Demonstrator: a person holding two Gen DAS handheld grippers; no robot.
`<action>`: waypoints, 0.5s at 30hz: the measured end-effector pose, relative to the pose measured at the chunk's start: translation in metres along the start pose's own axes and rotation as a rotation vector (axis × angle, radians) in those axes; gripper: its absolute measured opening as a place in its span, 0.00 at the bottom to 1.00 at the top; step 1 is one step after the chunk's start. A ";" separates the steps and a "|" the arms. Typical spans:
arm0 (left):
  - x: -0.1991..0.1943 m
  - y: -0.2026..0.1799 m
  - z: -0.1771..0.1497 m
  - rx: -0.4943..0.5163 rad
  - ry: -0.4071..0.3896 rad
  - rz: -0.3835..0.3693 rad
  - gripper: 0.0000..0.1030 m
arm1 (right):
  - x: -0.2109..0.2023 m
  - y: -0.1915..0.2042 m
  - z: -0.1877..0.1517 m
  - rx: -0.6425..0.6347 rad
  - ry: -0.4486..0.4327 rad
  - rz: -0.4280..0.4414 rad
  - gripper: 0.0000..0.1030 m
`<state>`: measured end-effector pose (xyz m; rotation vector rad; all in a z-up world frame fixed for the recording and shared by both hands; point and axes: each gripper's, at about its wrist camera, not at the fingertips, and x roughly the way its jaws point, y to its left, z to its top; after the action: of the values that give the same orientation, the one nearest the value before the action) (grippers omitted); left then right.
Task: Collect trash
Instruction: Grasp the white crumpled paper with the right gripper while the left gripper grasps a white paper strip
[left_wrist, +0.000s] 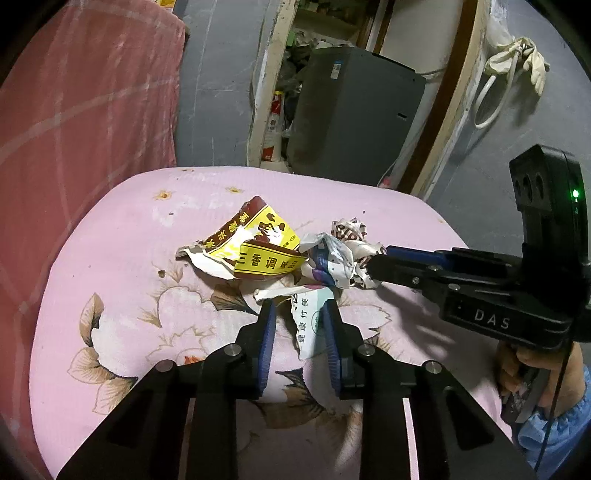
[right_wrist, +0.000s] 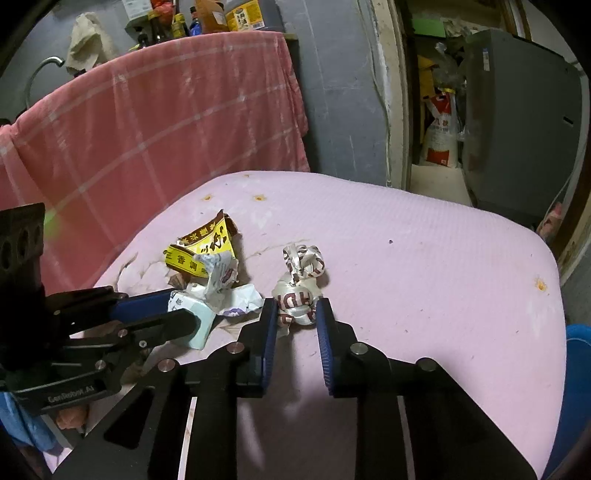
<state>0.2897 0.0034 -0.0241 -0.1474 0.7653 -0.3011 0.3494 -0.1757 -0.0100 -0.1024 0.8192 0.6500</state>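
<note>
Trash lies on a pink flowered cushion (left_wrist: 129, 240). My left gripper (left_wrist: 297, 310) is shut on a white-and-teal paper wrapper (left_wrist: 308, 325), which stands upright between the blue pads. The right wrist view shows the same grip from the side, with the left gripper (right_wrist: 184, 314) on the wrapper (right_wrist: 199, 326). My right gripper (right_wrist: 295, 306) is shut on a knotted white plastic bag with red print (right_wrist: 299, 291); in the left wrist view its tips (left_wrist: 376, 258) are buried in that bag (left_wrist: 351, 232). A torn yellow-and-brown packet (left_wrist: 255, 240) and a crumpled white-and-purple wrapper (left_wrist: 328, 258) lie loose between the grippers.
A red checked cloth (right_wrist: 147, 122) hangs behind the cushion (right_wrist: 424, 258) on the left. A grey appliance (left_wrist: 354, 110) and sacks fill the doorway behind. A hand in a blue sleeve (left_wrist: 546, 369) holds the right gripper. Bottles (right_wrist: 207, 14) stand above the cloth.
</note>
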 end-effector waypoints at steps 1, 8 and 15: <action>0.001 0.001 0.001 -0.003 0.000 -0.002 0.20 | -0.001 0.001 0.000 -0.002 -0.003 -0.003 0.18; 0.000 0.001 0.001 -0.008 -0.010 -0.009 0.17 | -0.009 -0.003 -0.004 0.022 -0.050 -0.005 0.17; -0.008 -0.003 -0.002 -0.002 -0.037 -0.018 0.13 | -0.025 -0.006 -0.008 0.053 -0.146 -0.018 0.17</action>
<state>0.2825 0.0033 -0.0195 -0.1616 0.7280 -0.3141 0.3353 -0.1954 0.0010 -0.0140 0.6936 0.6114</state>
